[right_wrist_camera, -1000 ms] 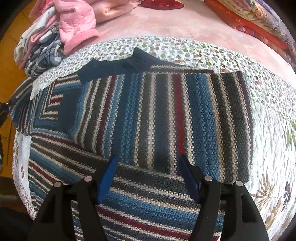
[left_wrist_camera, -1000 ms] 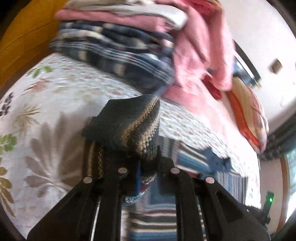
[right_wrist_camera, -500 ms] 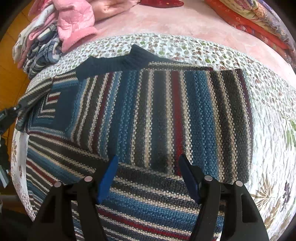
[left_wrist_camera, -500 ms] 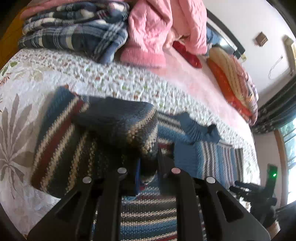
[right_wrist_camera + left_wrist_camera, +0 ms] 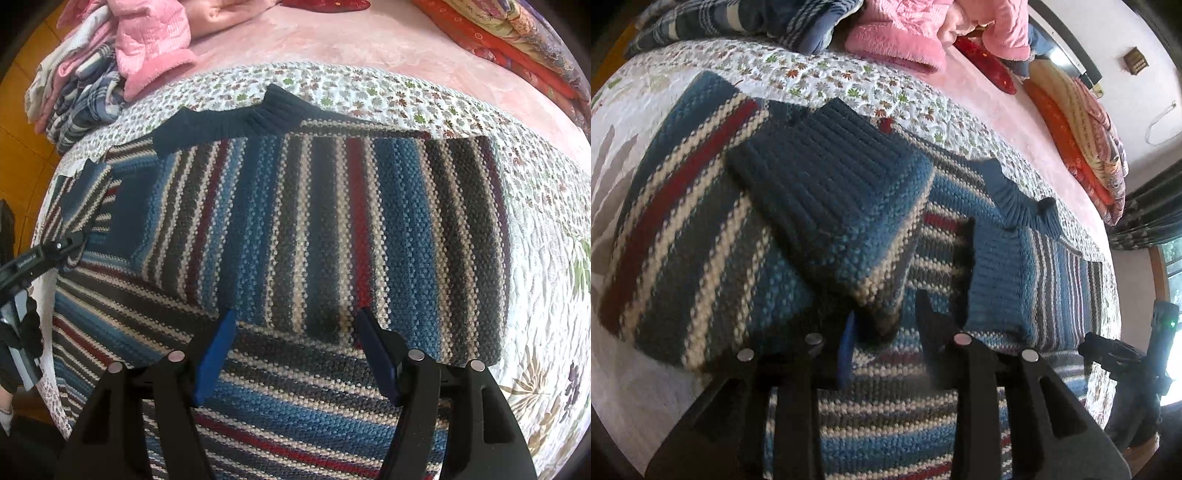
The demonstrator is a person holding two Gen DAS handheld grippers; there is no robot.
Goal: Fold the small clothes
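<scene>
Right wrist: sweater (image 5: 369,229) collar (image 5: 236,118) points away.

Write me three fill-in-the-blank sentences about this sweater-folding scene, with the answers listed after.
1. The left gripper is bringing the sweater's ___ cuff over the body.
2. The right gripper hovers with its jaws ___.
3. The striped sweater lies on a ___-printed quilt.

Missing words: sleeve; open; floral

A floral quilt (image 5: 369,88) covers the bed, with pink bedding (image 5: 332,40) and folded blankets (image 5: 1082,129) beyond.
</scene>
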